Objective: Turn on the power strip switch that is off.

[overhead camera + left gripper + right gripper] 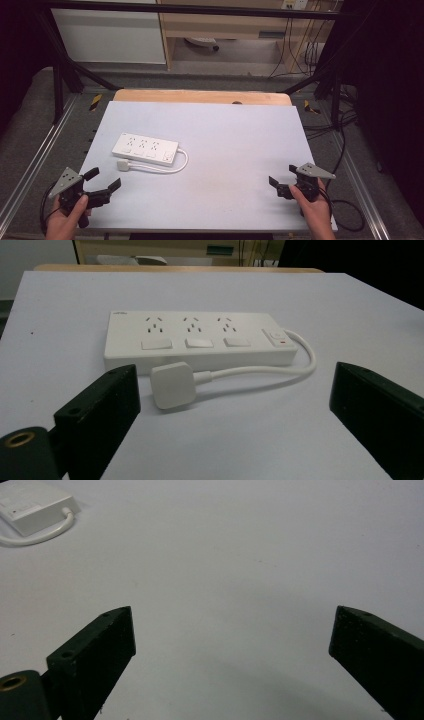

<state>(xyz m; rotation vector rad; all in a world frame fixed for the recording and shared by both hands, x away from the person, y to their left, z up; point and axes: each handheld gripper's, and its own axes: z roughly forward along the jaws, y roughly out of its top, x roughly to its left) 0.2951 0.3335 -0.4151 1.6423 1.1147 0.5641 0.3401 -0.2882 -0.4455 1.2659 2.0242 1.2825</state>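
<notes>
On the pale table top (240,150), toward its left half, a white power strip (145,148) is lying flat with its sockets facing up. Its white cable (177,167) is looping out of the strip's right end, curving round toward the near side and running back left to a white plug (123,164), which is resting on the table just near of the strip's long near edge. In the left gripper view the plug (172,385) is sitting close ahead, between the lines of the two black jaws but beyond their tips, with the strip (200,337) right behind it.

At the near left corner a hand is holding the left gripper (102,181), which is pointing toward the plug with its jaws standing wide apart and nothing between them. At the near right edge the other hand is holding the right gripper (282,181), well apart from the strip, its jaws also spread wide over bare table and gripping nothing.
</notes>
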